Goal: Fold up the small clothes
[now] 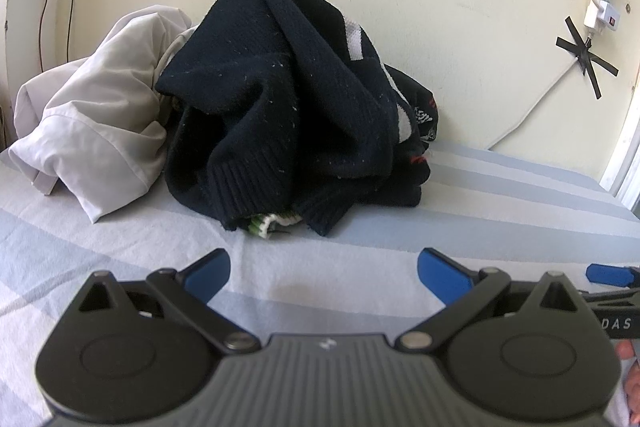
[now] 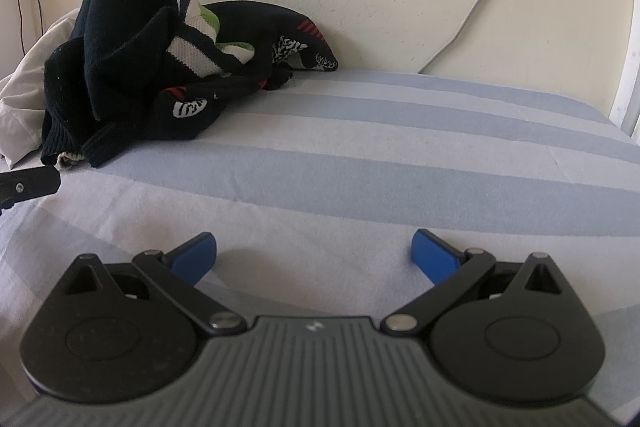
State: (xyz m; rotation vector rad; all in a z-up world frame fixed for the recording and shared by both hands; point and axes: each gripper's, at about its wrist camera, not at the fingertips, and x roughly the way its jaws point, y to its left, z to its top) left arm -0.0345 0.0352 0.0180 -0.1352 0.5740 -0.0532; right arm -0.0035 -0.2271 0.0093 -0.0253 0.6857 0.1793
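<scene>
Left wrist view: navy sweater (image 1: 280,99) heaped against a white shirt (image 1: 96,131). Left gripper (image 1: 324,273) gapes empty. Right gripper (image 2: 314,255) too, over the striped sheet (image 2: 400,155).

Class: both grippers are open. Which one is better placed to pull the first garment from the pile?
Probably left: the left gripper faces the dark knit sweater directly; the right gripper faces bare striped sheet.

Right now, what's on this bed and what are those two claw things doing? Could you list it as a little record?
surface: striped blue-and-white bedsheet
pile: dark navy knit sweater heaped on top, against the wall
beside it: white garment, crumpled, on the pile's left
under the sweater: black printed garment, white-and-green striped knit
left gripper: open, empty, facing the pile
right gripper: open, empty, over bare sheet
folding: not begun
</scene>
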